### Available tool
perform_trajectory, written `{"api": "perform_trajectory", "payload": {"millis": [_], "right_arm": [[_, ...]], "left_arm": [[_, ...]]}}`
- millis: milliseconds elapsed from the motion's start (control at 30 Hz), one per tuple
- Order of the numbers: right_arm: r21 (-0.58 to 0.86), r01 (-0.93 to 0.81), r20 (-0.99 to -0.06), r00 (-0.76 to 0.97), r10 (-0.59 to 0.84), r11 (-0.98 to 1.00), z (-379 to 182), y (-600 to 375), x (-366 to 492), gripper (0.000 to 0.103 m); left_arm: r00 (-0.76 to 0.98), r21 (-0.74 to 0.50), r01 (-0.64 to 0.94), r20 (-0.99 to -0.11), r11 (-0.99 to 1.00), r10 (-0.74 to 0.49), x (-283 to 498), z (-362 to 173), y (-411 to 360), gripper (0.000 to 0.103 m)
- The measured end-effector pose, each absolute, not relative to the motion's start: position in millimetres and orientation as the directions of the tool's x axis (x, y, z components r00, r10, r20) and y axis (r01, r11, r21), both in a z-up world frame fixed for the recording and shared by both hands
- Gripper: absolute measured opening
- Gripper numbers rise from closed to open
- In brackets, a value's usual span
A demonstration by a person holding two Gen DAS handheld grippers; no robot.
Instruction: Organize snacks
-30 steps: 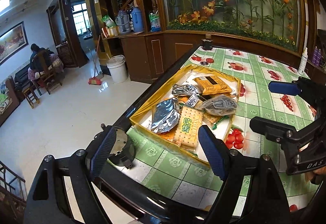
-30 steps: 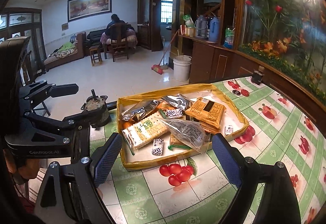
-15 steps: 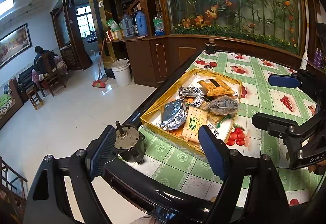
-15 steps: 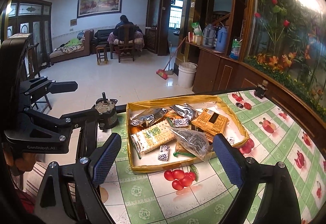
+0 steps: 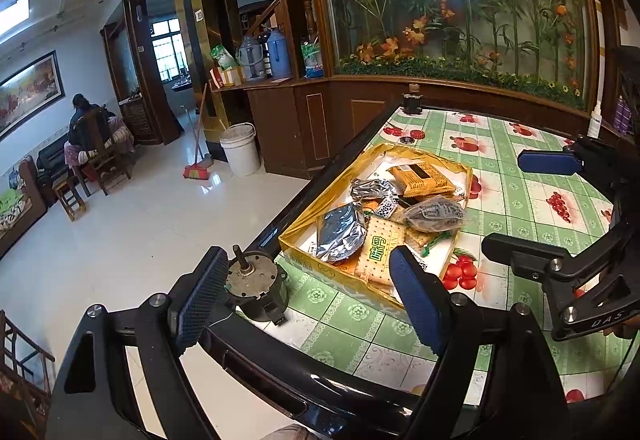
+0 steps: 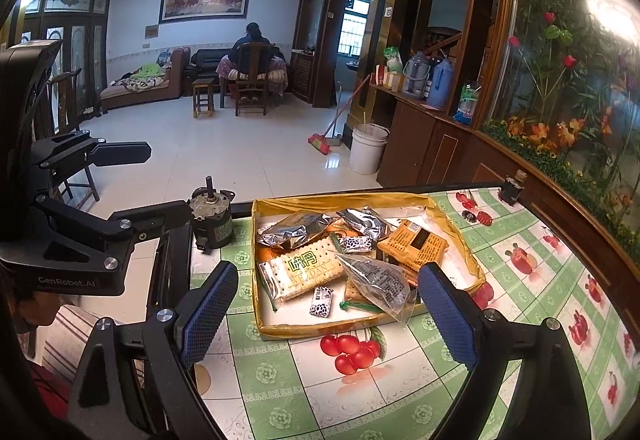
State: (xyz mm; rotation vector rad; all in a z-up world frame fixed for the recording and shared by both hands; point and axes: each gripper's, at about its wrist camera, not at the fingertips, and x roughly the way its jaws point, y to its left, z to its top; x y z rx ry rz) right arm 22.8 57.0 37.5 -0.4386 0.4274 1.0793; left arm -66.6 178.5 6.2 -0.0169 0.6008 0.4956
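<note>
A shallow yellow tray (image 6: 280,330) (image 5: 304,262) on the table holds several snacks: a cracker pack with green lettering (image 6: 306,266) (image 5: 378,252), an orange pack (image 6: 414,242) (image 5: 420,178), silver foil bags (image 6: 294,230) (image 5: 340,238), a clear bag (image 6: 376,280) (image 5: 434,214) and small wrapped candies (image 6: 322,302). My left gripper (image 5: 308,300) is open and empty, held back from the tray's near corner. My right gripper (image 6: 328,314) is open and empty, held back above the tray's near edge. Each gripper shows in the other's view.
A small metal motor (image 5: 254,282) (image 6: 210,218) stands at the table corner beside the tray. The table has a green checked cloth with fruit prints (image 6: 520,280) and a dark edge (image 5: 304,200). A small dark bottle (image 5: 412,104) stands at the far edge.
Both grippers have pulled back and away from the tray, which now looks smaller and farther. Both stay open. The snacks have not moved.
</note>
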Motion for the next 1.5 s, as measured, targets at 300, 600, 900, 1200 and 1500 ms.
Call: {"api": "perform_trajectory", "payload": {"millis": [300, 600, 900, 1200, 1500], "right_arm": [[-0.166, -0.909, -0.543, 0.408, 0.734, 0.382, 38.1, 61.5, 16.1, 0.093], [-0.197, -0.909, -0.545, 0.414, 0.729, 0.368, 37.8, 67.9, 11.9, 0.093], [-0.210, -0.904, -0.540, 0.425, 0.726, 0.372, 38.1, 67.6, 9.2, 0.093], [-0.208, -0.903, -0.537, 0.427, 0.728, 0.376, 38.7, 64.8, 8.8, 0.093], [-0.206, -0.902, -0.538, 0.428, 0.727, 0.378, 39.3, 63.3, 8.5, 0.093]], "left_arm": [[0.712, 0.124, -0.451, -0.547, 0.884, 0.440, -66.7, 6.8, 177.9, 0.083], [0.710, 0.126, -0.451, -0.549, 0.884, 0.441, -69.2, 9.1, 176.4, 0.083], [0.708, 0.133, -0.445, -0.554, 0.886, 0.438, -70.0, 7.9, 176.5, 0.083], [0.705, 0.154, -0.446, -0.546, 0.882, 0.452, -69.6, 8.9, 173.7, 0.083], [0.703, 0.156, -0.445, -0.548, 0.882, 0.452, -68.5, 9.2, 172.1, 0.083]]}}
